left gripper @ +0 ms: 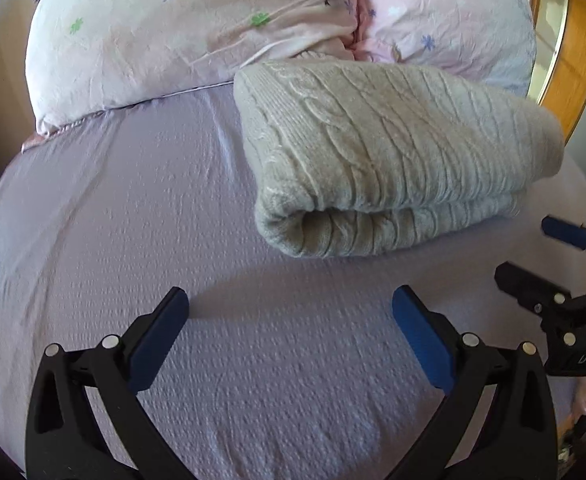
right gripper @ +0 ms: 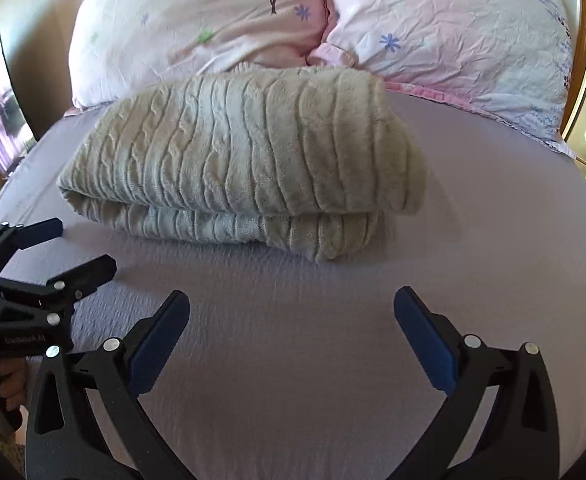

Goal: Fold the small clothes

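Left wrist view: the left gripper has its jaws spread wide with nothing between them, the blue pads hanging over bare lilac sheet. It points forward and slightly down toward the head of the bed. At the right edge of this view the right gripper reaches in, its jaws likewise parted and holding nothing, level with the left one and just beside it.

From the right wrist view the picture mirrors: the right gripper gapes over the sheet, and the left gripper shows at the lower left, tilted inward, with a bit of the person's hand visible on its handle.

Beyond both sets of jaws, apart from them, lies the folded grey cable-knit sweater (a thick, doubled-over bundle, its rounded fold facing the left gripper) resting on the sheet. Its far edge sits close against two pink floral pillows at the head of the bed, and a wooden frame shows to the right
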`<move>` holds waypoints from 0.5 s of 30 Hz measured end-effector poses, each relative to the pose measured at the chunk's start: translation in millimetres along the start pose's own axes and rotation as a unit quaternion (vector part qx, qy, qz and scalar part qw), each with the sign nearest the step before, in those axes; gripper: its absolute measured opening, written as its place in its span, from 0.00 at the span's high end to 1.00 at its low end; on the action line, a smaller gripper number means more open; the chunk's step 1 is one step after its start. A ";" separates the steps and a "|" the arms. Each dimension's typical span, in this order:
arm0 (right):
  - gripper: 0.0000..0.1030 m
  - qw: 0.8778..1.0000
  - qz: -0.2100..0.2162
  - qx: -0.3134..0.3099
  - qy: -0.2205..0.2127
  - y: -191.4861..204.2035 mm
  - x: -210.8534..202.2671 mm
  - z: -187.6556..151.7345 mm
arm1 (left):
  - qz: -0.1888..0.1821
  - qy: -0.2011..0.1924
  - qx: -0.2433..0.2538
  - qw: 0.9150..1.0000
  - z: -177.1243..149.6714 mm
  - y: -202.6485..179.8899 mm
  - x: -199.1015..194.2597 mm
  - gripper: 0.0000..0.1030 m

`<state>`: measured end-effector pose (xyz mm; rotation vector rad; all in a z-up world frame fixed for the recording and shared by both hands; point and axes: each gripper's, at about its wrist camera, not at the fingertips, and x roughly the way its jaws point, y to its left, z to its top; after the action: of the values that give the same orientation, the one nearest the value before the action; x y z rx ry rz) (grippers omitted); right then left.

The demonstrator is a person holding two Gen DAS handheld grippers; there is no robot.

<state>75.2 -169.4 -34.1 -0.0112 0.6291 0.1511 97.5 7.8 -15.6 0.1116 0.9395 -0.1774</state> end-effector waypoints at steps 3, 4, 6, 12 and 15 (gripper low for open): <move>0.01 1.000 -0.013 -0.001 0.009 4.5 3.4 -3.1 | -0.002 0.000 -0.001 1.000 1.5 1.6 0.3 0.02; 0.01 1.000 -0.014 0.002 0.009 3.9 4.0 -2.7 | -0.002 0.000 -0.001 1.000 1.3 1.7 0.0 0.02; 0.01 1.000 -0.018 0.005 0.007 4.3 3.4 -3.6 | -0.001 0.000 -0.001 1.000 1.5 1.9 -0.5 0.02; 0.01 1.000 -0.020 0.006 0.007 3.7 1.5 -4.1 | -0.002 -0.001 0.000 1.000 1.9 3.6 -0.9 0.02; 0.01 1.000 -0.021 0.006 0.007 3.8 1.8 -3.6 | -0.002 -0.001 0.000 1.000 2.1 3.5 -1.2 0.02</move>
<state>74.0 -165.6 -37.9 -0.0139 0.6428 0.1075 99.1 11.0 -13.3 0.1092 0.9376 -0.1811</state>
